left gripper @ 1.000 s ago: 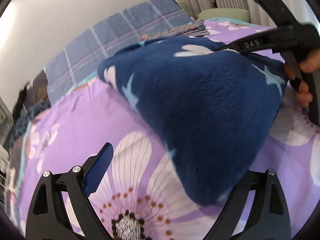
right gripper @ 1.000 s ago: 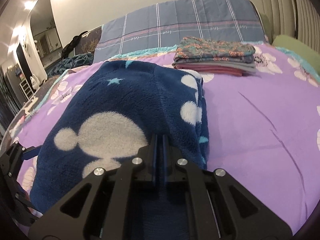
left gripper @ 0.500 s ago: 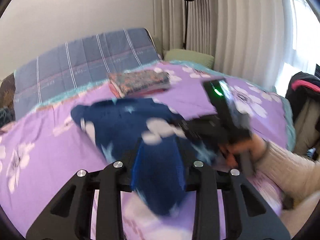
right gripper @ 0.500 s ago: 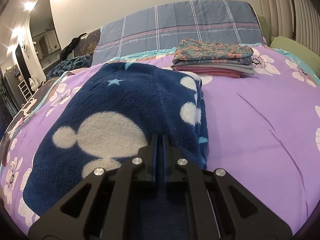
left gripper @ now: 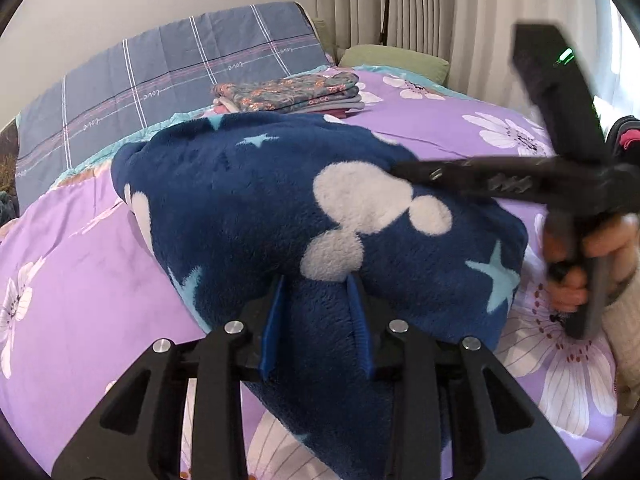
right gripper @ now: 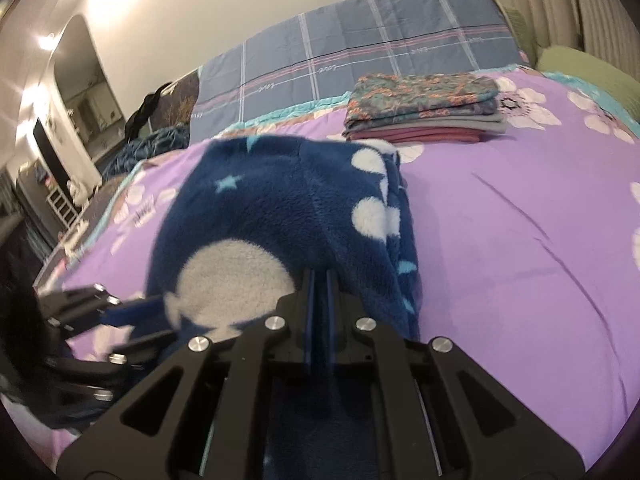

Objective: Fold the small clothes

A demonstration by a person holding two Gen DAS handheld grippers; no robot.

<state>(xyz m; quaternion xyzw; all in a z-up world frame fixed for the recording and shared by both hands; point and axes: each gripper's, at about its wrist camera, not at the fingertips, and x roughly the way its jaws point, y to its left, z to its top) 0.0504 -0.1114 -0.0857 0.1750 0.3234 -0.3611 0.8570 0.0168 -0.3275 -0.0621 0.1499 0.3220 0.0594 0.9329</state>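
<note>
A navy fleece garment (left gripper: pixel 256 208) with white blobs and light blue stars lies on the purple flowered bed (left gripper: pixel 80 312). My left gripper (left gripper: pixel 316 292) is shut on a thick fold of its near edge. My right gripper (right gripper: pixel 319 276) is shut on the garment's (right gripper: pixel 272 208) near edge and lifts it. In the left wrist view the right gripper (left gripper: pixel 404 170) reaches in from the right, pinching the fabric. In the right wrist view the left gripper (right gripper: pixel 132 320) shows at lower left, blurred, on the garment's left corner.
A stack of folded clothes (right gripper: pixel 424 104) with a floral top piece sits at the back of the bed, also in the left wrist view (left gripper: pixel 288 92). A grey-blue plaid pillow (right gripper: pixel 352 48) stands behind it. A green cushion (left gripper: pixel 392 58) and curtains are at the right.
My left gripper went from open beside the garment to shut on its near edge. Both grippers have lifted the near edge, bunching the fabric.
</note>
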